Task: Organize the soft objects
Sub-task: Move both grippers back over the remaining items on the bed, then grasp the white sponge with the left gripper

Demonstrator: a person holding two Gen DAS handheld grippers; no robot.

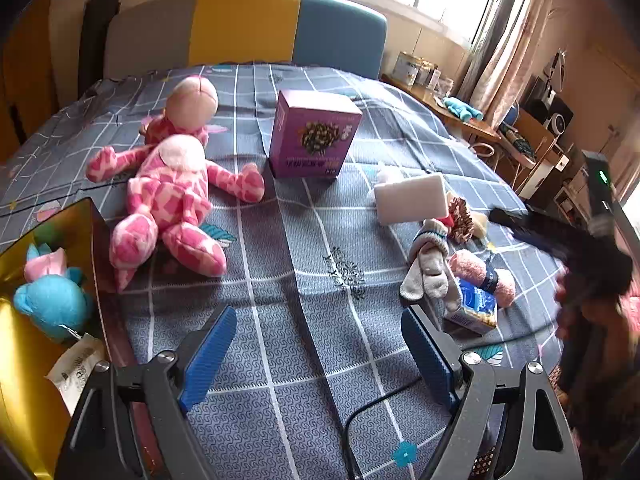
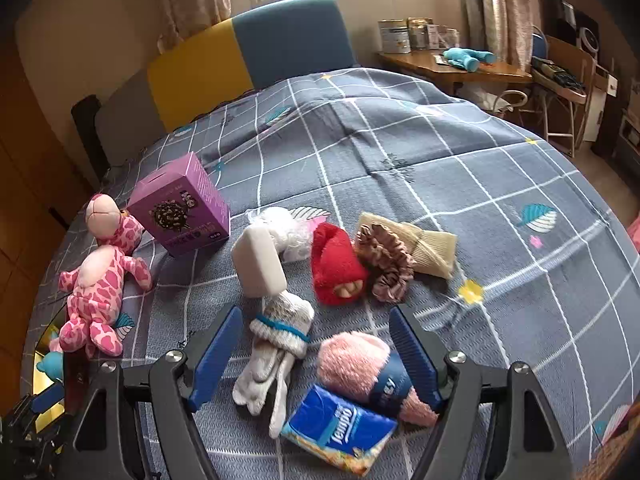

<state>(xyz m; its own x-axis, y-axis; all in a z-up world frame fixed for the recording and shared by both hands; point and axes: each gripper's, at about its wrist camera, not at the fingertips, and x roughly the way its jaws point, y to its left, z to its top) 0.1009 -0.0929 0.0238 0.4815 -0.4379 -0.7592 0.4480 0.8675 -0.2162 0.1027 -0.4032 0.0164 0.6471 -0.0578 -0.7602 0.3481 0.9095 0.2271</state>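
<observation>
Crowding the bedspread (image 2: 440,168): purple box (image 2: 182,210), sponge (image 2: 260,266).

So on the bed (image 2: 440,152) there's one pink giraffe plush (image 2: 100,280), one purple box (image 2: 180,208), one white sponge (image 2: 258,264), one tissue pack (image 2: 340,428), and one red hat (image 2: 336,264). Gold box (image 1: 24,360) holds one blue plush (image 1: 52,304).

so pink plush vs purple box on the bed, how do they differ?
The pink plush lies flat with limbs sprawled; the purple box stands upright. The plush is soft, with a pink-and-white patch pattern; the box is rigid and printed. The plush covers more of the bedspread than the box. Both rest untouched near the headboard end.
</observation>
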